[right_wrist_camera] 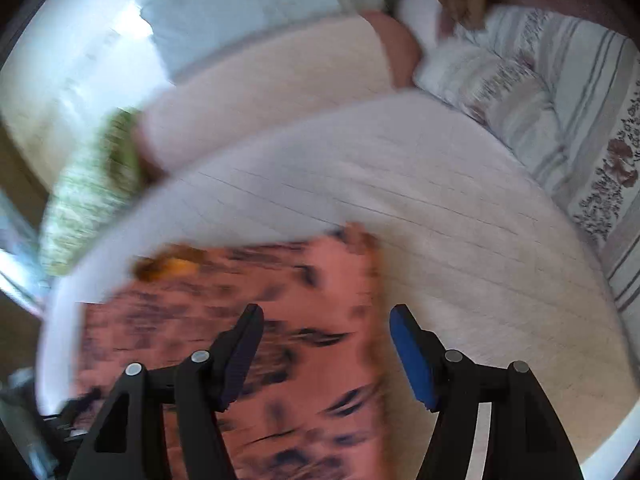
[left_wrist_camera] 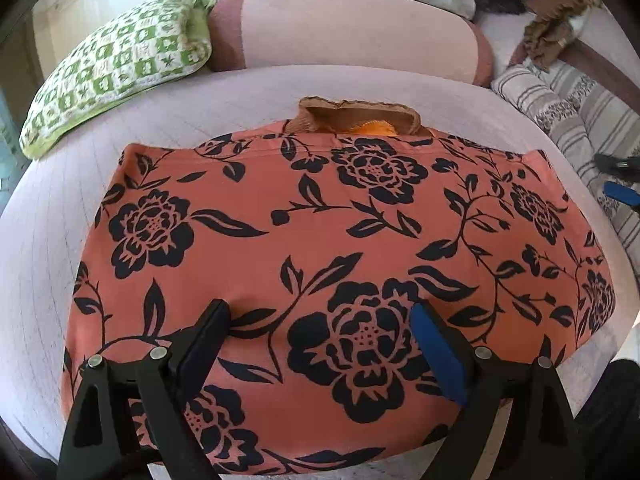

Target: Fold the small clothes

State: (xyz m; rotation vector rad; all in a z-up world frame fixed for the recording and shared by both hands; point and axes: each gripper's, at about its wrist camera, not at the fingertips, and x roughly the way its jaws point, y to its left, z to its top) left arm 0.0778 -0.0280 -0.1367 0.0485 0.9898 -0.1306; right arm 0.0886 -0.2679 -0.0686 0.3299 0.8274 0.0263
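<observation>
my left gripper [left_wrist_camera: 320,312] hangs low over the floral garment [left_wrist_camera: 320,240], jaws wide apart with cloth under them and nothing pinched; the tips look as if they rest on the fabric, perhaps to pin the near part flat, though i cannot tell real contact; the garment, coral with dark flowers, lies spread on the pale bed [left_wrist_camera: 60,240], its near edge toward me and its far edge toward the bolster [left_wrist_camera: 340,32]; a brown and orange bit of cloth [left_wrist_camera: 360,120] peeks out from its far edge, maybe another small piece tucked beneath; my right gripper [right_wrist_camera: 326,320] is over the garment's right edge [right_wrist_camera: 376,320], jaws apart, empty; that view is smeared, so detail there is lost; i judge the cloth is laid out flat so a clean fold can run across it, with one side steadied while the other side lifts an edge; green patterned pillow [left_wrist_camera: 120,64] sits well apart at the far left; striped bedding [left_wrist_camera: 560,104] on the right.
</observation>
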